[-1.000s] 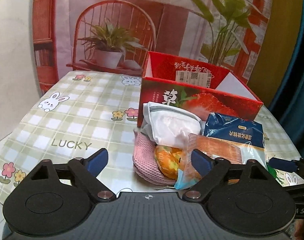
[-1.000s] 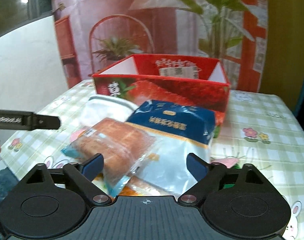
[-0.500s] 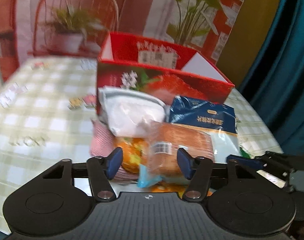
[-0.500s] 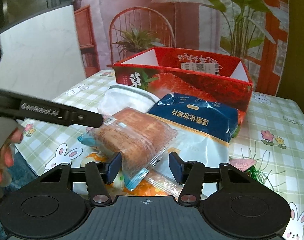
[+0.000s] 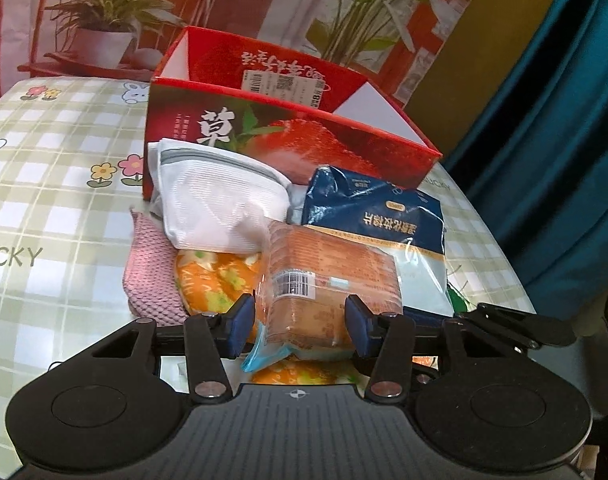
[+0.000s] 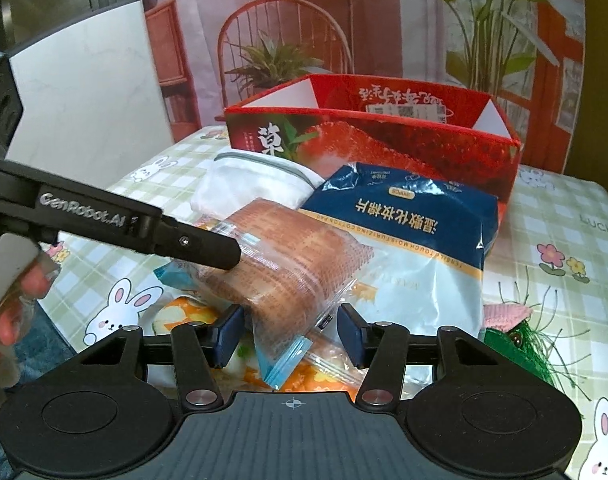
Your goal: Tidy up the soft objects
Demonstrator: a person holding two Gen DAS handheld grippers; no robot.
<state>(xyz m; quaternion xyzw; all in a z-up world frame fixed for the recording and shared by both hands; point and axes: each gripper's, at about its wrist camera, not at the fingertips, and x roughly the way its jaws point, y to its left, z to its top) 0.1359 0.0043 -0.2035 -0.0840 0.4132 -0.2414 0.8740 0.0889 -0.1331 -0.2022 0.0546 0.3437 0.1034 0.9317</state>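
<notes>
- Left wrist view: the left gripper [image 5: 300, 326] now has its jaws narrowed around the near end of the bread pack [image 5: 328, 280]; a second ago they were wide apart with the pack only between them. The blue pads [image 5: 240, 326] touch or almost touch the wrapper, and I cannot tell if they already squeeze it
- In the right wrist view the right gripper [image 6: 290, 330] has also closed partly since a second ago; its jaws stand apart on both sides of the wrapper's corner and do not press it
- The bread pack lies on top of the pile, on the orange cushion [image 5: 212, 280] and beside the blue cotton-pad bag [image 5: 376, 216] and the white mesh pouch [image 5: 212, 204]
- The red box [image 5: 288, 136] stands open just behind the pile
- I judge that the grasp on the bread is now forming, so the lift to the box is likely the next step; bread is soft, so a light grip is needed
</notes>
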